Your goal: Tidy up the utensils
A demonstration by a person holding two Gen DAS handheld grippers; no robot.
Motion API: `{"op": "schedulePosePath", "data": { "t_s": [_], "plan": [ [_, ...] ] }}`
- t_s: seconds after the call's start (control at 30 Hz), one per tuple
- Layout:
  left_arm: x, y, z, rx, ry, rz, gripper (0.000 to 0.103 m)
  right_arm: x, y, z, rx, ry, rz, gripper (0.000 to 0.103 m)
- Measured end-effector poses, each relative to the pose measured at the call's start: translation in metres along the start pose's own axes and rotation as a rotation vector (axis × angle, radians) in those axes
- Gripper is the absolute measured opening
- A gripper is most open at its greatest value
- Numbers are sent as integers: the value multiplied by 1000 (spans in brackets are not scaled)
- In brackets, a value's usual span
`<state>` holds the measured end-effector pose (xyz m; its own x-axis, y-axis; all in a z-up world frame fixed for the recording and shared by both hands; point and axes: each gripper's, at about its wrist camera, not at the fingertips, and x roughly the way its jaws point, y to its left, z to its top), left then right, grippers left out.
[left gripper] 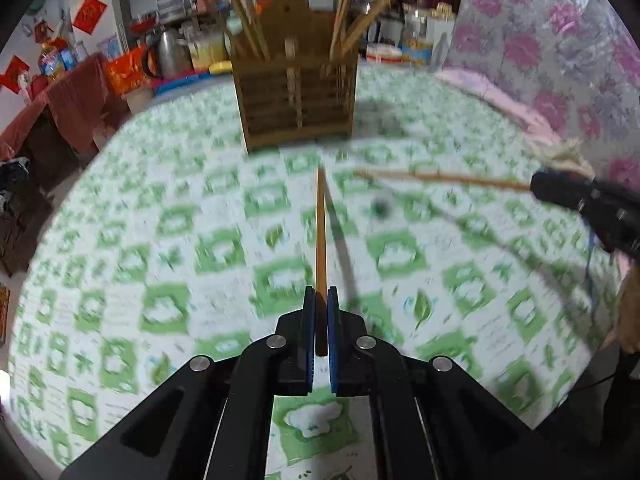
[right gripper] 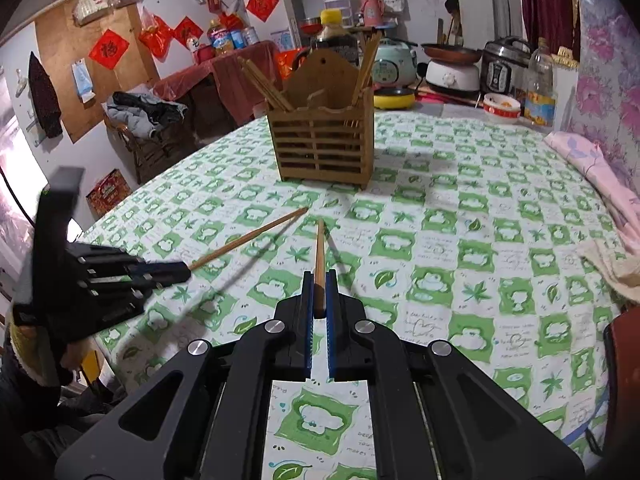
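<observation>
A slatted bamboo utensil holder (left gripper: pixel 296 92) stands upright on the table with several chopsticks leaning in its left and right compartments; it also shows in the right wrist view (right gripper: pixel 322 142). My left gripper (left gripper: pixel 321 294) is shut on a wooden chopstick (left gripper: pixel 321 236) that points toward the holder. My right gripper (right gripper: pixel 319 278) is shut on another chopstick (right gripper: pixel 319 250), also pointing at the holder. Each gripper shows in the other's view, the right gripper (left gripper: pixel 538 186) with its chopstick (left gripper: pixel 440 178), the left gripper (right gripper: pixel 182 270) with its chopstick (right gripper: pixel 248 236).
The round table (right gripper: pixel 480 240) has a green-and-white patterned cloth. Behind the holder stand a dark sauce bottle (right gripper: pixel 334 34), a rice cooker (right gripper: pixel 394 66), pots, a bowl (right gripper: pixel 502 108) and a plastic bottle (right gripper: pixel 540 88). A pink cloth (right gripper: pixel 600 176) lies at the right edge.
</observation>
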<state>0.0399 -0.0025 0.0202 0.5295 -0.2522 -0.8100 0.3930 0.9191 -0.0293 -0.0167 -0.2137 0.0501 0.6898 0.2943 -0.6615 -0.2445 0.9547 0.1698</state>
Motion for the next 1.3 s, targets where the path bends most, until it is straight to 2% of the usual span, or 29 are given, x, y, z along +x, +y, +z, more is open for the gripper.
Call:
{"op": "schedulePosePath", "data": {
  "t_s": [0.2,0.37,0.53,0.7,0.8,1.03,1.3],
  "plan": [
    [-41,-8,47,11,-124,6,6,-17,7,30,-14,-81,9,6],
    [-54,-20,82,33,-165,-18,6,-18,16,54,-18,-122,31,6],
    [-49,-22,104,35,-134,-36,6,-7,18,66,-4,-118,37,6],
    [-63,-14,114,51,-143,23,6,-13,14,82,-2,-157,23,6],
    [-63,-7,120,47,-131,27,6,-13,12,93,5,-172,19,6],
    [-23,0,125,66,1,55,6,6,9,112,1,-145,-16,6],
    [16,15,157,-11,19,27,6,54,-6,132,58,-77,-38,6]
  ]
}}
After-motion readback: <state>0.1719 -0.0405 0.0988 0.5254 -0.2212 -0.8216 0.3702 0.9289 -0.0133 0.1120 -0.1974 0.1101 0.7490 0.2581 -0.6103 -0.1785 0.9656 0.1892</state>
